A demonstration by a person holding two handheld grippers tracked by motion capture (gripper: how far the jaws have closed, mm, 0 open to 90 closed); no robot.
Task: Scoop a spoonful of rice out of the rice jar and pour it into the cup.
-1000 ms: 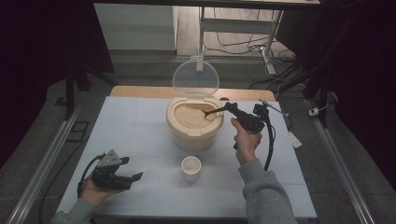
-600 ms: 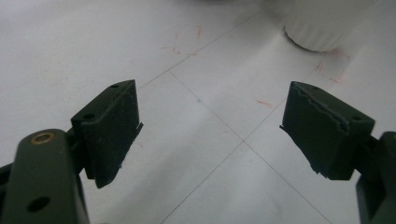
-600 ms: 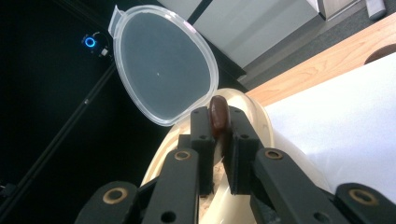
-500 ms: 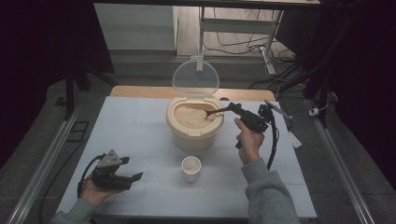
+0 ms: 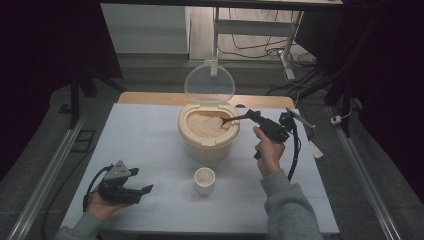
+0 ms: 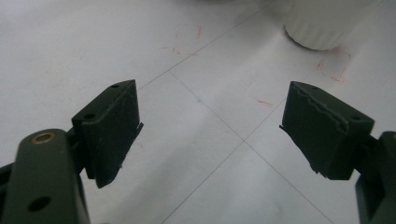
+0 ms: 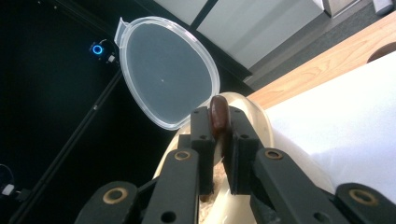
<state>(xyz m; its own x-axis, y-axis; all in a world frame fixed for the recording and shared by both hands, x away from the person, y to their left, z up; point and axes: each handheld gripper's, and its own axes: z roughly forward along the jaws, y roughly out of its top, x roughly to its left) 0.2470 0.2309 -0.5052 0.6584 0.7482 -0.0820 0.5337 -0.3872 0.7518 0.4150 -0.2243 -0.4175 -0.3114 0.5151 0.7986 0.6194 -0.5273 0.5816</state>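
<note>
A cream bucket (image 5: pixel 207 142) full of rice (image 5: pixel 204 125) stands mid-table, its clear lid (image 5: pixel 209 84) tipped up behind it. My right gripper (image 5: pixel 254 117) is shut on the handle of a brown wooden spoon (image 5: pixel 233 120), whose bowl dips into the rice at the bucket's right side. In the right gripper view the spoon handle (image 7: pixel 218 115) is pinched between the jaws, with the lid (image 7: pixel 168 77) beyond. A small white cup (image 5: pixel 204 180) sits in front of the bucket. My left gripper (image 5: pixel 142 192) rests open at the table's front left, over bare table (image 6: pixel 210 140).
The white cup's base (image 6: pixel 327 23) shows at the top right of the left gripper view. A wooden strip (image 5: pixel 150 98) runs along the table's far edge. Metal rails (image 5: pixel 45 175) flank the table, and cables lie on the floor behind.
The right gripper has shifted slightly right and up with the spoon still in the rice. The left gripper has stayed put.
</note>
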